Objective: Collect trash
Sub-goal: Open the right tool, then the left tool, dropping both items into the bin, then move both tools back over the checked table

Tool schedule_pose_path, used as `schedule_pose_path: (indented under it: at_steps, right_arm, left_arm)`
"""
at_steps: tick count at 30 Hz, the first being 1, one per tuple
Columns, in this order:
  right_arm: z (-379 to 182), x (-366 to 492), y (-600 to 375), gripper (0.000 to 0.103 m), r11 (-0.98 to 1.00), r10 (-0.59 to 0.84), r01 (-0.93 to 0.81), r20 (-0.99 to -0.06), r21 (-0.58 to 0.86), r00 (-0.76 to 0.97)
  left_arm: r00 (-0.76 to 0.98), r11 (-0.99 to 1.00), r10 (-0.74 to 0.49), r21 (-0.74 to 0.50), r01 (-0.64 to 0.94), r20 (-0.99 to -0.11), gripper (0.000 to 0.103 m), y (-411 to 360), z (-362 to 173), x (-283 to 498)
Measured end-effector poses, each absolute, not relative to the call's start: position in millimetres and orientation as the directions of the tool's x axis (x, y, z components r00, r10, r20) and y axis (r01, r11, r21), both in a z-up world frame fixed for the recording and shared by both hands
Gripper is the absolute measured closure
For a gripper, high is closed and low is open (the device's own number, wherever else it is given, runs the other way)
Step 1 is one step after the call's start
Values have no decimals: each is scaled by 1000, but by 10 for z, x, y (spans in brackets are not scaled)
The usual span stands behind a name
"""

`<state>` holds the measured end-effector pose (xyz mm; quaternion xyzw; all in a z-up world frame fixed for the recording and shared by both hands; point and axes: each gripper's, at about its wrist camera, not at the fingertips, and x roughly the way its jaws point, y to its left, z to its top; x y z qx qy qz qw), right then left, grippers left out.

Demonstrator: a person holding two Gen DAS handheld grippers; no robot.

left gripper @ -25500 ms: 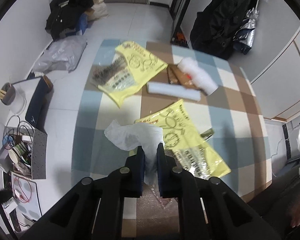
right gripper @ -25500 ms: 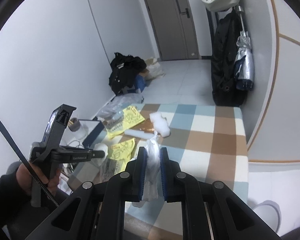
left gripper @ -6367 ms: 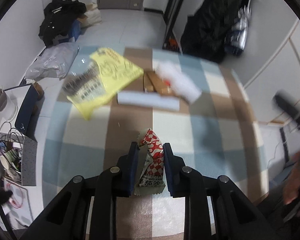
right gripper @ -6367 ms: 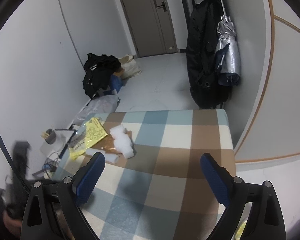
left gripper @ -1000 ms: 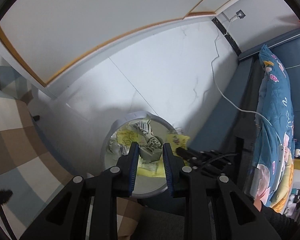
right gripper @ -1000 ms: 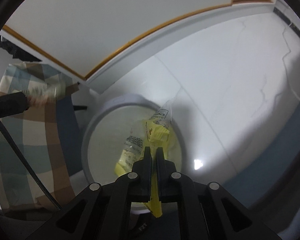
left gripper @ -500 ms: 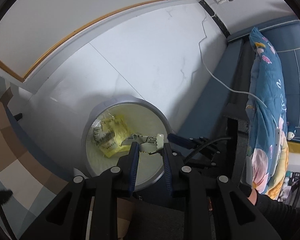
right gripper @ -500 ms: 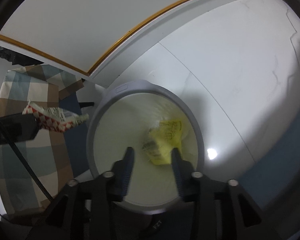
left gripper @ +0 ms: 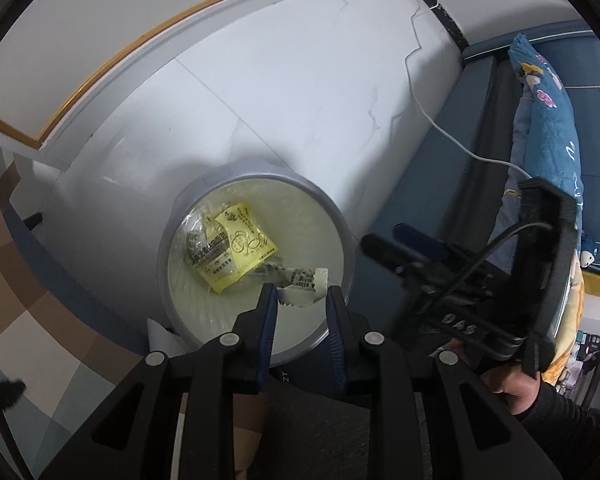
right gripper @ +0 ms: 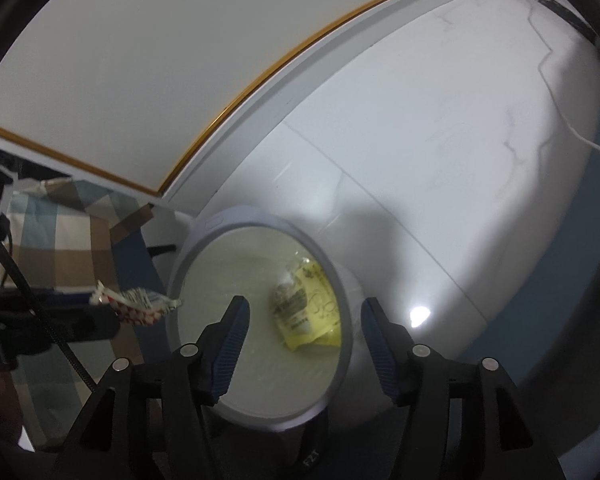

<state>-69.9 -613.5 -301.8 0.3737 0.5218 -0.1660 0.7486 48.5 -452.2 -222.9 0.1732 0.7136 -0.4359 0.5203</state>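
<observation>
Bin (left gripper: 340, 224): round, grey-rimmed, pale inside, on a white tiled floor; fills the lower middle of both wrist views.
Yellow bag (left gripper: 240, 246): flat on the bin's bottom, printed, a clear crumpled part at its 9 o'clock side; in the right wrist view (right gripper: 314, 308) at 3 o'clock within the bin.
Snack wrapper (left gripper: 300, 286): red-and-white checked with a silvery inside, over the bin's mouth at 6 o'clock of the yellow bag; in the right wrist view (right gripper: 134, 304) sticks out past the bin's rim at 9 o'clock.
Left gripper (left gripper: 302, 300): pointed steeply down over the bin, jaws opening; wrapper between the tips, touching the left pad, apart from the right pad, so no longer pinched.
Right gripper (right gripper: 304, 314): above the bin, jaws spreading wide, nothing between them; yellow bag seen through the gap, far below.
Right hand (left gripper: 516, 390): dark-sleeved, at 4 o'clock in the left wrist view, around the right gripper's handle.
Checked cloth (right gripper: 60, 232): blue, brown and cream, at 9 o'clock of the bin.
White cable (left gripper: 440, 124): runs across the floor at 2 o'clock of the bin.
</observation>
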Motion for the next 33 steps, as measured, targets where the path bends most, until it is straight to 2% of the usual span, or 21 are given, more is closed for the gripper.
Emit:
schedule_pose_path:
  at_steps: [2, 4, 8, 15, 21, 26, 33]
  right_arm:
    - [-2989, -721, -6167, 42, 654, 133, 647, -902, 392, 411]
    - [-2957, -740, -6186, 42, 648, 129, 652, -900, 395, 417]
    - [-2886, -763, -6212, 40, 647, 110, 654, -896, 393, 429]
    - [-2778, -788, -6195, 39, 654, 112, 642, -891, 400, 441]
    - [-2488, -767, -6113, 34, 683, 89, 610, -874, 402, 477]
    - [-2102, -723, -6010, 30, 718, 48, 572, -849, 396, 527]
    - [-1492, -647, -5804, 27, 786, -25, 505, -798, 357, 603]
  left_arm:
    - [-400, 563, -205, -442, 698, -893, 54, -4512, -2219, 471]
    - [-382, 569, -227, -440, 695, -896, 53, -4478, -2192, 490]
    - [-380, 576, -240, -446, 685, -893, 39, -4410, -2156, 502]
    - [-253, 593, -304, -391, 704, -918, 39, -4258, -1898, 521]
    - [-27, 646, -390, -294, 704, -921, 39, -3981, -1477, 573]
    - [226, 710, -430, -172, 683, -874, 39, -3716, -1071, 556]
    - [435, 807, -452, -149, 572, -779, 39, -3147, -576, 590]
